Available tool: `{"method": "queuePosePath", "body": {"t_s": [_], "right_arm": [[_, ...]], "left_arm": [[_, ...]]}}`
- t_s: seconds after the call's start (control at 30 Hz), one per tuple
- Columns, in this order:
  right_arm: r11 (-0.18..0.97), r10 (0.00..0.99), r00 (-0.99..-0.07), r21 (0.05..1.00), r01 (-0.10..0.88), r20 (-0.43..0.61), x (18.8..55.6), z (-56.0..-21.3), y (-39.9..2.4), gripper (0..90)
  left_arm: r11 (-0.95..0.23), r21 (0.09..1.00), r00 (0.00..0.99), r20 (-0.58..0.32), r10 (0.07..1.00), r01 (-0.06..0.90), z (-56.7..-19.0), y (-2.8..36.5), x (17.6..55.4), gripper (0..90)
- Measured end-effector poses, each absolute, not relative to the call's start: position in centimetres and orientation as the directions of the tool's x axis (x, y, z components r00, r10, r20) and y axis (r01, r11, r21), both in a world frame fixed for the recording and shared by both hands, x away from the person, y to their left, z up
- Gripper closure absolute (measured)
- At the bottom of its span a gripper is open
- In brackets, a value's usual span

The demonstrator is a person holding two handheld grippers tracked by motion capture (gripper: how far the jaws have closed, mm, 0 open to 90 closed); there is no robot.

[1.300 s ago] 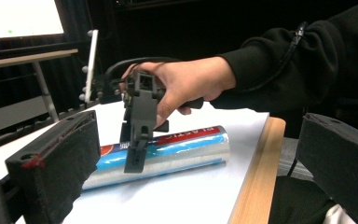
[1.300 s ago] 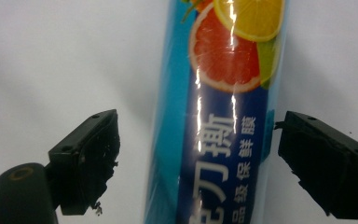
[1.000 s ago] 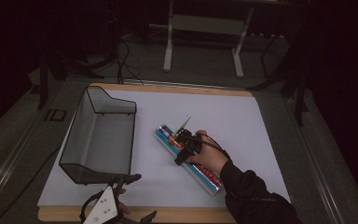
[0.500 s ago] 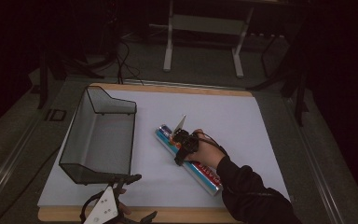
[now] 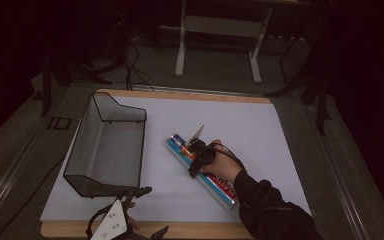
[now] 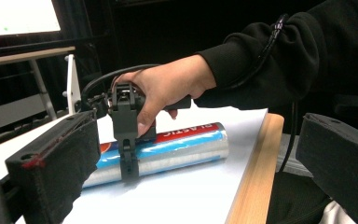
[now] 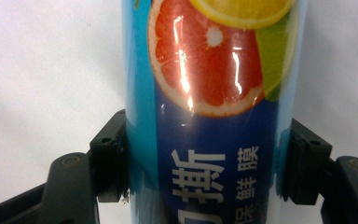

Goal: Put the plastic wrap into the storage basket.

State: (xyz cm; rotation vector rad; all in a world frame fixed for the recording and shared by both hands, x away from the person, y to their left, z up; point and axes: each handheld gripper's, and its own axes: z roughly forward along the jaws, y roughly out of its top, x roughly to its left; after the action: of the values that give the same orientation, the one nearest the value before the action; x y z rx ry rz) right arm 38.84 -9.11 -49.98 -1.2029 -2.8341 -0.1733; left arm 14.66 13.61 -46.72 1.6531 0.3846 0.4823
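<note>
While the roll of plastic wrap (image 5: 202, 170) lies flat on the white sheet (image 5: 280, 145) just right of the mesh bin (image 5: 107, 145), my right gripper (image 5: 196, 161) has just been closing and now clamps it from both sides. My left gripper (image 5: 130, 220) hangs at the table's near edge, jaws wide apart, nothing between them.

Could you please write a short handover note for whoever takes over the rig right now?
Right tongs: jaws have just been closing and now clamp the plastic wrap roll from both sides; the roll lies flat on the white sheet.
Left tongs: open, holding nothing, at the near table edge by the mesh bin.
Done: roll gripped.
Left: lift it; probably move it to the bin, which looks empty.
</note>
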Motion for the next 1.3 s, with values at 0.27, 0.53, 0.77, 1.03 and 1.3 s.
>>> {"method": "queuePosePath", "body": {"t_s": [0.27,0.53,0.77,1.03,1.3], "right_arm": [[0.653,0.734,-0.666,0.131,0.746,0.132,39.1,-49.1,-9.6,31.5],[0.621,0.744,-0.649,0.196,0.759,0.158,39.5,-47.0,-10.2,31.5],[0.596,0.749,-0.640,0.247,0.764,0.173,39.8,-45.2,-10.5,31.5],[0.551,0.747,-0.634,0.347,0.759,0.199,40.0,-41.8,-10.0,31.5],[0.510,0.742,-0.629,0.414,0.754,0.231,40.3,-39.0,-8.9,31.5]], "left_arm": [[-0.137,0.990,0.853,0.094,0.513,-0.026,-46.7,13.6,14.7,0.6],[-0.136,0.990,0.850,0.093,0.518,-0.026,-46.7,13.7,14.7,0.6],[-0.141,0.990,0.849,0.093,0.520,-0.022,-46.8,13.6,14.7,0.6],[-0.156,0.988,0.849,0.075,0.524,0.009,-47.0,13.4,14.9,0.6],[-0.170,0.984,0.846,0.039,0.532,0.061,-47.3,13.3,15.3,0.6]]}}
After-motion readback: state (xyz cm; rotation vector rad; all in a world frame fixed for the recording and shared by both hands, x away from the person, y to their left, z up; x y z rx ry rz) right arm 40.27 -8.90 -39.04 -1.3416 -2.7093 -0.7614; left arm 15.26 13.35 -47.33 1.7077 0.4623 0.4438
